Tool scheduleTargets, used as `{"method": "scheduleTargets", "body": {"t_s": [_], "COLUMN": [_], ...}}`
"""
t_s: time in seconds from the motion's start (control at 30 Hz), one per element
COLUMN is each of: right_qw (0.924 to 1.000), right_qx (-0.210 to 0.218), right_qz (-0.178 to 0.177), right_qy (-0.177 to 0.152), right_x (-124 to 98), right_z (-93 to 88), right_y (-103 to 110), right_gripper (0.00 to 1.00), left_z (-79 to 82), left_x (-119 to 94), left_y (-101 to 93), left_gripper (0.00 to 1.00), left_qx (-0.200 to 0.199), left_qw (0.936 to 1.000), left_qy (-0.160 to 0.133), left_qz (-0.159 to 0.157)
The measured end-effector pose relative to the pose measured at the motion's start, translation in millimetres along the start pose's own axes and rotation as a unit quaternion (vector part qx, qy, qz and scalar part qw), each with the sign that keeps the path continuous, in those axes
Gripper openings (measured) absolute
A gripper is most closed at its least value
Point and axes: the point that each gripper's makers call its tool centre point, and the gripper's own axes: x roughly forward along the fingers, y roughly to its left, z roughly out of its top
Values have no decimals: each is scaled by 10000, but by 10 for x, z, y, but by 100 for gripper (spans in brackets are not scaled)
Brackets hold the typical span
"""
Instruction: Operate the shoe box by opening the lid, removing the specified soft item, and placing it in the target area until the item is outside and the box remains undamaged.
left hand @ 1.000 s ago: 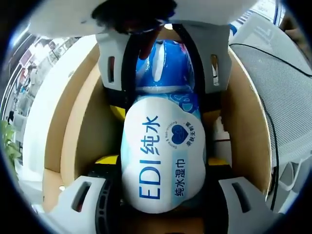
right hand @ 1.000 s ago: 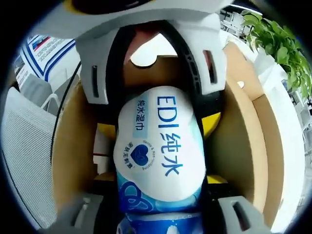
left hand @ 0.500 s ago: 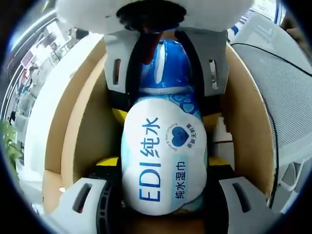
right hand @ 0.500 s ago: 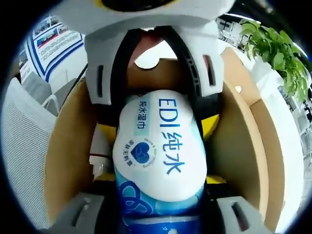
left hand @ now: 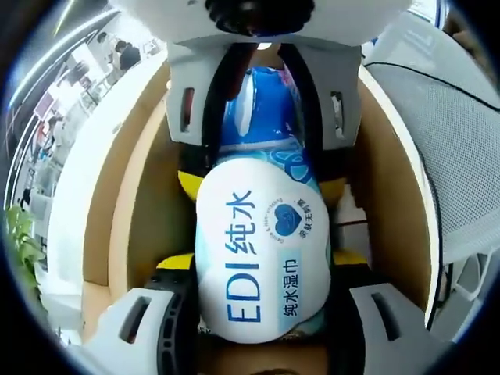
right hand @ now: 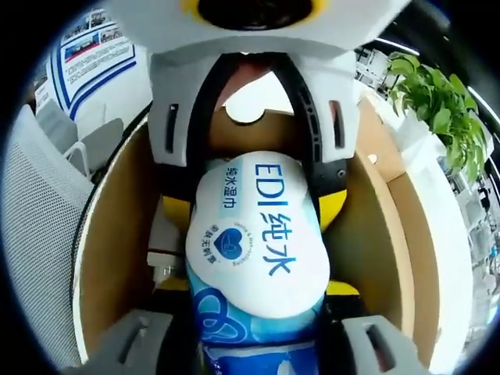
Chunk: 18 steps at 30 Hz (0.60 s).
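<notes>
The left gripper (left hand: 262, 344) had pale grey jaws with dark slots, black inner rims and yellow pads at 8 and 4 o'clock. The right gripper (right hand: 258, 351) matched: grey slotted jaws, black rims, yellow pads. At 12 o'clock in each view, the opposite gripper showed white housing with slotted grey jaws.

You've got a glossy plastic wipes pack (left hand: 262, 266), a matt brown cardboard box (left hand: 141, 203), and smooth white plastic jaws.
</notes>
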Motion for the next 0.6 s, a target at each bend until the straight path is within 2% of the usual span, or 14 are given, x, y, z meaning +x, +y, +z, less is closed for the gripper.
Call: {"method": "scheduleTargets", "body": {"t_s": [0.17,0.6], "right_qw": [10000,10000], "right_qx": [-14,11], "right_qz": [-25,57], "right_qy": [-33,-45], "right_x": [-62,-132], "right_z": [42,65], "right_y": [-3,74], "right_gripper": [56,56], "left_z": [8,40], "left_x": [-37,-70], "left_y": [4,-58], "left_gripper": [61,61], "left_qx": [99,12], "left_qw": [9999,10000], "left_qy": [50,28], "left_qz": [103,5]}}
